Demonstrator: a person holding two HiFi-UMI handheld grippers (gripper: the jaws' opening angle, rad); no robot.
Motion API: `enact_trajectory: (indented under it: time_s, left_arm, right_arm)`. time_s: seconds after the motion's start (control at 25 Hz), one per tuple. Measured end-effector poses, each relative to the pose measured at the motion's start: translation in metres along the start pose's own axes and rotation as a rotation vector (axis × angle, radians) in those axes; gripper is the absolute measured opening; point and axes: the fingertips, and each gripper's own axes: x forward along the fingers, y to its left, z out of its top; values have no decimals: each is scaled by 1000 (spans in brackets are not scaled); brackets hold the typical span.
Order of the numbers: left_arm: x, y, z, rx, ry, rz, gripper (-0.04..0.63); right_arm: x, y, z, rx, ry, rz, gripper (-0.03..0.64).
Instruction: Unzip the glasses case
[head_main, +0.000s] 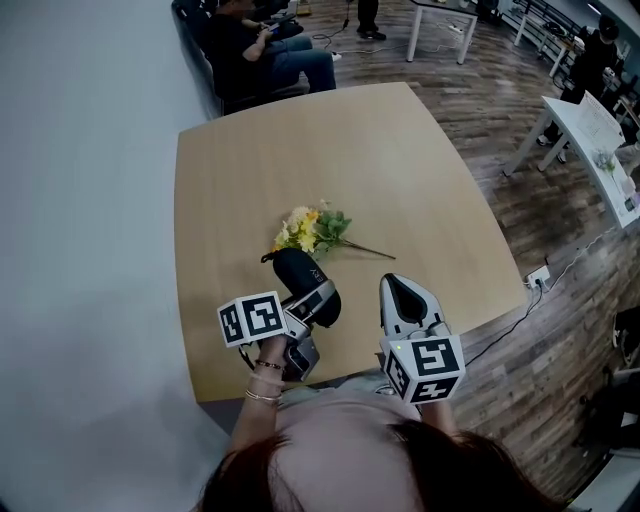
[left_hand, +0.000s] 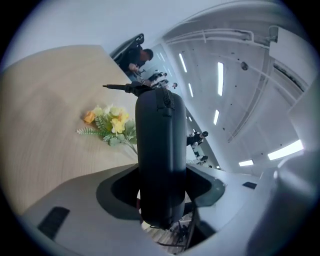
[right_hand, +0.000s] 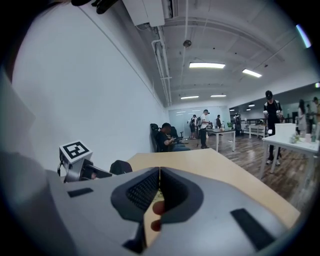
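Firmly clamped in the left gripper (head_main: 312, 303), the glasses case (head_main: 298, 272) is a smooth black oblong with rounded ends. In the left gripper view the case (left_hand: 160, 150) fills the space between the two jaws. They press on its near end from both sides, and the rest of it juts straight out ahead of them. A zip line curves over the far end and looks closed. A thin dark pull strap (left_hand: 120, 87) sticks out sideways from that tip.

From the head view the case sits over the near part of the wooden table (head_main: 400, 170). Its far end points towards a small bunch of yellow flowers (head_main: 312, 230) lying close by on the tabletop. Whether the case touches the wood cannot be told.

The right gripper (head_main: 405, 295) hovers beside the case, apart from it, near the table's front edge. Its jaws are pressed together with nothing between them.
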Motion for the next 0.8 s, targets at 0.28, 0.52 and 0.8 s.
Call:
enact_trajectory:
  time_s: [0.28, 0.52, 0.8]
  left_arm:
    - [-53, -34, 44, 86, -130, -89, 255]
    - [-89, -67, 72, 180, -223, -150, 255]
    - [-115, -97, 98, 255, -302, -199, 255]
  right_arm:
    - [8, 49, 4, -33, -23, 62, 17]
    - [14, 80, 7, -54, -33, 120, 17]
    - [19, 105, 19, -56, -65, 206, 18]
